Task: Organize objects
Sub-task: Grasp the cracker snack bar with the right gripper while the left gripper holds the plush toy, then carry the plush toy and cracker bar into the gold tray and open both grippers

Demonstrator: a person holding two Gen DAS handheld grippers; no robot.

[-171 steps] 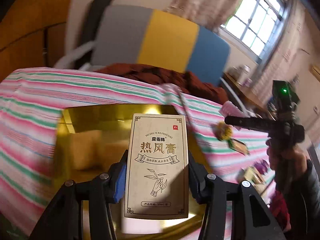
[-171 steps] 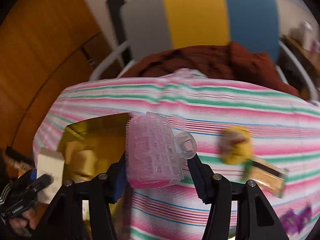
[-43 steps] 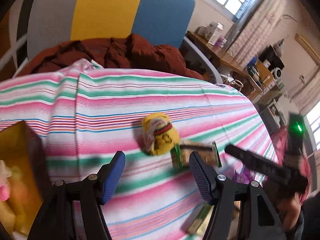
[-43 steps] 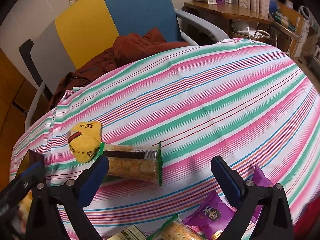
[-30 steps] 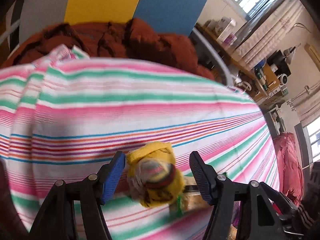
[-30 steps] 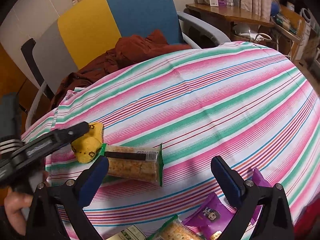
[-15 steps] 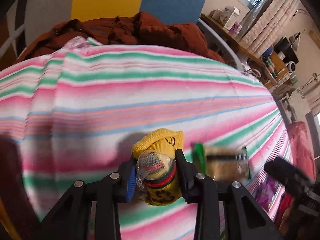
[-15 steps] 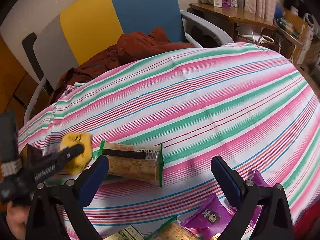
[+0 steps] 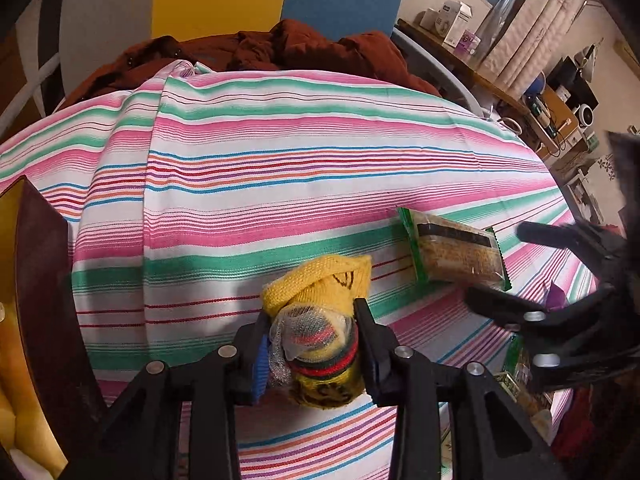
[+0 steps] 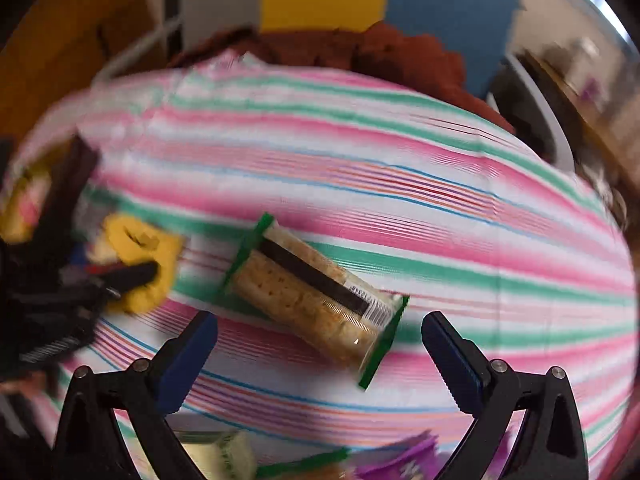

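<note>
My left gripper (image 9: 314, 350) is shut on a yellow knitted bundle (image 9: 320, 300) with red and green bands, wrapped partly in white netting, just above the striped tablecloth (image 9: 256, 168). In the blurred right wrist view the same yellow bundle (image 10: 138, 264) shows at the left, held by the other gripper. A cracker packet (image 10: 316, 300) with green ends lies on the cloth ahead of my right gripper (image 10: 318, 338), which stands wide open, with nothing between its fingers. The cracker packet (image 9: 456, 252) also lies right of the bundle in the left wrist view.
A dark box with a gold lining (image 9: 44, 304) stands at the left edge of the table. Purple snack packets (image 10: 404, 464) and another wrapped packet (image 10: 224, 456) lie near the front edge. A chair with a brown garment (image 9: 280, 52) stands behind the table.
My left gripper closed on the yellow bundle about half a second ago and still holds it. My right gripper has swung left and closer over the cracker packet, staying open.
</note>
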